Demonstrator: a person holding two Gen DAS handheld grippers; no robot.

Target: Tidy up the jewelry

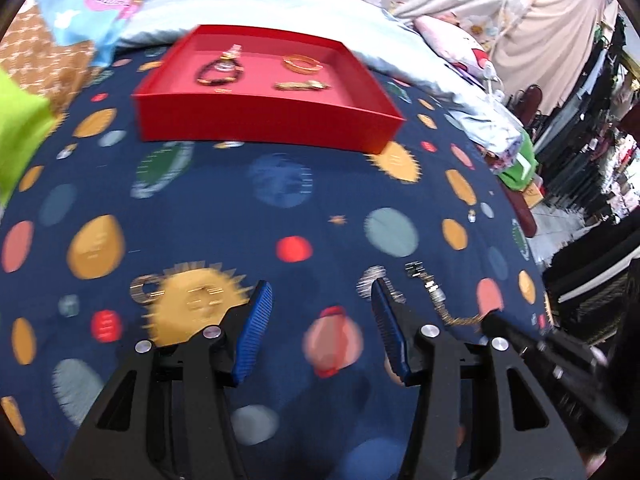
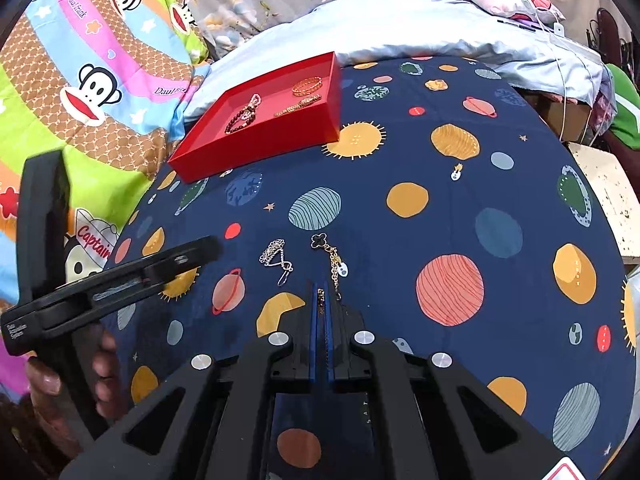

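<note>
My right gripper (image 2: 322, 292) is shut on a gold chain (image 2: 335, 266) with a black clover charm, and the rest of the chain lies on the planet-print cloth (image 2: 400, 264). A silver chain piece (image 2: 276, 260) lies just left of it. My left gripper (image 1: 322, 286) hovers open over the cloth with nothing between its blue pads (image 1: 254, 332); the blurred silver piece (image 1: 374, 278) sits by its right fingertip. The gold chain (image 1: 434, 294) runs to the right gripper's tip (image 1: 494, 322). Farther back, a red tray (image 1: 260, 124) holds a dark bead bracelet (image 1: 220, 72), a gold bangle (image 1: 302, 63) and a gold chain (image 1: 302, 86).
The red tray (image 2: 248, 152) sits at the cloth's far left edge. A cartoon monkey quilt (image 2: 92, 80) lies to the left, and a pale blue pillow (image 2: 420, 24) lies behind. A hand (image 2: 104, 364) holds the left gripper's black body (image 2: 120, 276). Furniture and clutter (image 1: 580, 120) stand on the right.
</note>
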